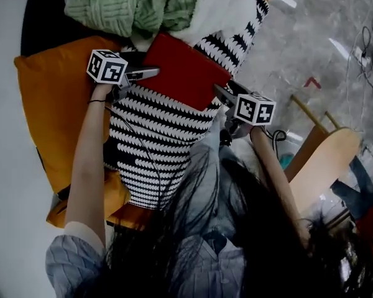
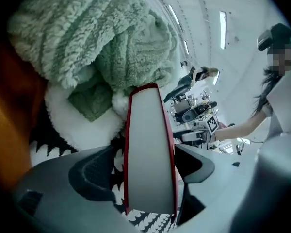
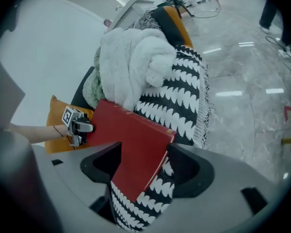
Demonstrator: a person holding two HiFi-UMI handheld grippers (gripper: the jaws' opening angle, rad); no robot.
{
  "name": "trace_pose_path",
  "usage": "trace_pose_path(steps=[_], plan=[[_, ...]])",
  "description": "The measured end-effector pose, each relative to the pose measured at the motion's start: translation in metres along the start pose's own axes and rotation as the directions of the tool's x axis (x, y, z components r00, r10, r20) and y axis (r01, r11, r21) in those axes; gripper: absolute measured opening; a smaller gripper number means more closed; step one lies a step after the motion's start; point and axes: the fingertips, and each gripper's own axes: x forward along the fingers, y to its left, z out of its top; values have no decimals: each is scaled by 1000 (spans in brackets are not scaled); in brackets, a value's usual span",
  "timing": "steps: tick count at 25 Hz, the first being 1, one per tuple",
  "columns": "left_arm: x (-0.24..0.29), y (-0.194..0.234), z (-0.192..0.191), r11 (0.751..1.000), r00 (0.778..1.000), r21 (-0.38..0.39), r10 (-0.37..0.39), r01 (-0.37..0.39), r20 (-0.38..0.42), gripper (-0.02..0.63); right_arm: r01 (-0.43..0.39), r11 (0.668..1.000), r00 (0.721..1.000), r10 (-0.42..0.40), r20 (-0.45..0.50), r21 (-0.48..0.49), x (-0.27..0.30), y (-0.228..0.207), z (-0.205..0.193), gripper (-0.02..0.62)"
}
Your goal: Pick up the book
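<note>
Book, red, on patterned throw, upper centre; my left gripper, right gripper: fingers open astride it.

The head view looks steeply down from above. Each gripper view looks along its own jaws, very close to the red book, from opposite sides. All three share it.

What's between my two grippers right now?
The red book, spanning from left gripper to right gripper, lying on the black-and-white throw; clearest in the head view.
</note>
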Motion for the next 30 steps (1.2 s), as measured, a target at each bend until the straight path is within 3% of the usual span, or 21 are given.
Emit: trace_pose_path(steps=[6,13,19,26,30], plan=[[15,11,-23,1000,992,-8,19,-21,-128,376,-27,987,1000,26,12,157,1,-8,-8,299],[37,-1,-29,998,980,55,22,-11,-196,373,-15,995,997,23,-73,104,15,-24,-10,299],[19,-14,-30,998,979,48,58,-49,-197,368,9,997,991,0,-136,71,5,-8,-7,298],[29,-37,-55,989,973,112,119,-98,-198,360,32,997,981,-44,-191,-64,-17,-15,-24,296],[16,-76,-62,993,983,69,106,-97,-152,354,17,998,985,-26,-170,-56,-53,-1,-30,293]])
